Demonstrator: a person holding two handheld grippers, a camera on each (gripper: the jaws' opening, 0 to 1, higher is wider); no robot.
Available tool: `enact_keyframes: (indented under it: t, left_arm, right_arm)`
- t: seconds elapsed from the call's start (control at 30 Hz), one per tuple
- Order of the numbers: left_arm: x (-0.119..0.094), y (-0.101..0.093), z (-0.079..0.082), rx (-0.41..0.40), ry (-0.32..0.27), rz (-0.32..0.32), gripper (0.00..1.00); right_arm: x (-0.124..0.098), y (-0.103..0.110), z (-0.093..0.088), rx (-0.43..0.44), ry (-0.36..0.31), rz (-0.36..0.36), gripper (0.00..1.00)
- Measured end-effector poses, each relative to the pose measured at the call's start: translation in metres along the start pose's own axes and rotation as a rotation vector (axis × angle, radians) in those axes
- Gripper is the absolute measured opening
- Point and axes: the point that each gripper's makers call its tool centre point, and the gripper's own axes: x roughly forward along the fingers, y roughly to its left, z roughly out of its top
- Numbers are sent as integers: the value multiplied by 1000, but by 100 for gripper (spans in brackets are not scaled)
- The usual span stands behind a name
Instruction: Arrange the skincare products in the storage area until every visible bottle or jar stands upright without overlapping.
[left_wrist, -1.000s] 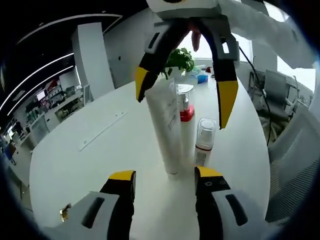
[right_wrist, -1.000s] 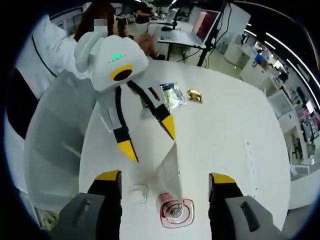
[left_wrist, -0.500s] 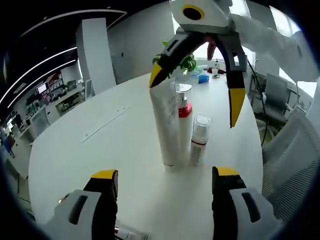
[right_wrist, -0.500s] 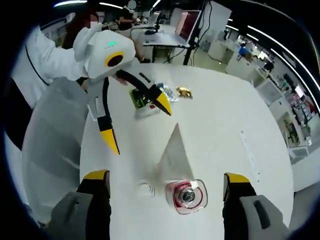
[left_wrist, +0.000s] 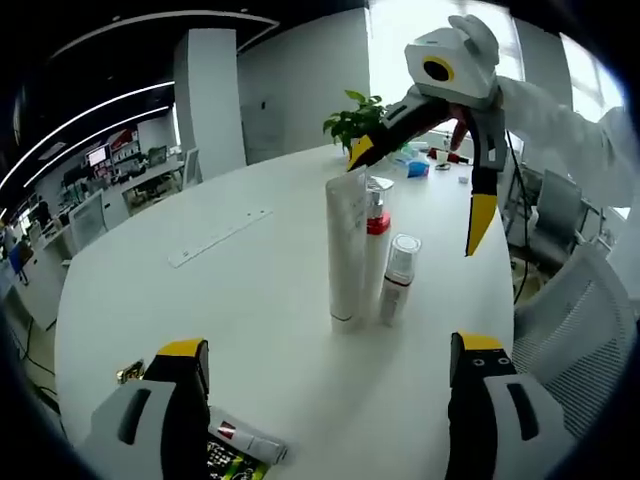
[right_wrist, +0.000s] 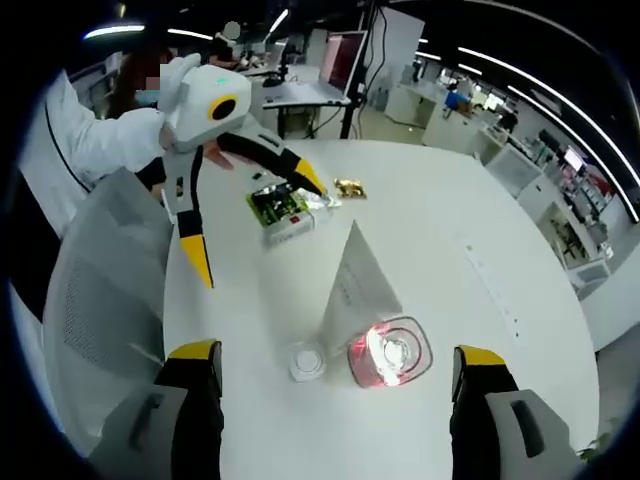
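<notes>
The table (left_wrist: 250, 290) is white, smooth and a little shiny. The tall tube (left_wrist: 347, 250) looks like soft, matt white plastic. The small pump bottle (left_wrist: 397, 280) beside it has a clear, glossy plastic cap, and the bottle with the red collar (left_wrist: 377, 222) has a clear, shiny top too. The packet (right_wrist: 281, 207) far across the table looks like crinkly, shiny foil. The left hand-held gripper (left_wrist: 325, 355) and right hand-held gripper (right_wrist: 338, 360) have smooth grey plastic bodies with yellow tips. The chair (right_wrist: 100, 290) has a see-through mesh back.

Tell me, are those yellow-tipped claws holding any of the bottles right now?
No. Both the left gripper and the right gripper are open and empty; the white tube stands free.
</notes>
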Motion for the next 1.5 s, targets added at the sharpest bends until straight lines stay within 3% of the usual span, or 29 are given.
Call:
enact_keyframes:
  t: [0.17,0.33,0.7,1.03,1.5]
  left_arm:
    - [-8,-6,-3,-34,7,-9,99]
    - [-17,4,-11,-57,24,8,99]
    - [-46,18,-17,-95,10,60,99]
    - [-61,19,-29,-134,10,75,99]
    - [-86,21,-30,-165,-23,129,99]
  right_arm:
    - [-4,1,-6,24,-8,-23,99]
    - [-9,1,-15,62,-10,-56,99]
    - [-10,23,-31,122,-14,-57,99]
    - [-11,34,-25,154,-44,-75,99]
    - [-10,54,-17,182,-87,-98,99]
